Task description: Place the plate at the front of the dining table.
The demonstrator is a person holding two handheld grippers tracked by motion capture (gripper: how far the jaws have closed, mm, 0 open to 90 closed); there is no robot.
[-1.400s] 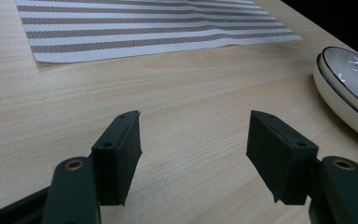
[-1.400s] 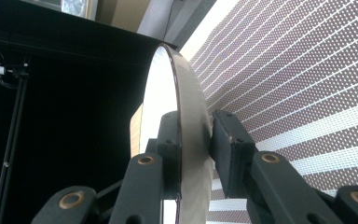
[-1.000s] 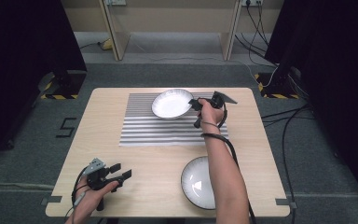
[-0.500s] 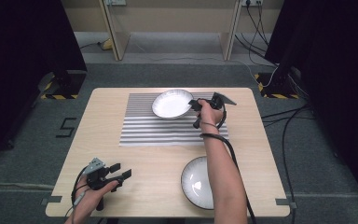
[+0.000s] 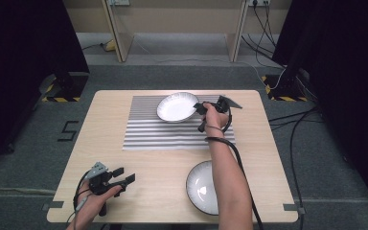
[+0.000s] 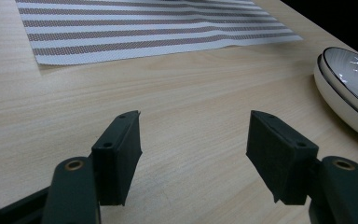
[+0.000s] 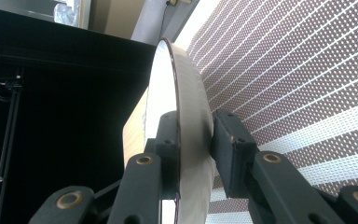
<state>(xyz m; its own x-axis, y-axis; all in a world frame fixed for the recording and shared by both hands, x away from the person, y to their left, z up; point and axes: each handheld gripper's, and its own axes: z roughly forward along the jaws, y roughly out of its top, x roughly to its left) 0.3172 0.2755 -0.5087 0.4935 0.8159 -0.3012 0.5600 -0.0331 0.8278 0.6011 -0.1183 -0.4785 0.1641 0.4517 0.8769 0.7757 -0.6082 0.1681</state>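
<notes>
A white plate (image 5: 176,106) with a dark rim sits over the far part of the striped mat (image 5: 172,132). My right gripper (image 5: 199,110) is shut on its right rim. In the right gripper view the plate (image 7: 186,93) stands edge-on between the pads of my right gripper (image 7: 196,142), one pad on its inside and one on its underside. My left gripper (image 5: 123,176) rests near the table's front left corner, open. In the left gripper view, my left gripper (image 6: 193,154) has bare wood between its jaws.
A stack of two white plates (image 5: 200,188) lies at the front right, partly under the right forearm, and also shows as the plates (image 6: 349,88) in the left gripper view. The wooden table (image 5: 110,110) has black cables and dark stands around it on the floor.
</notes>
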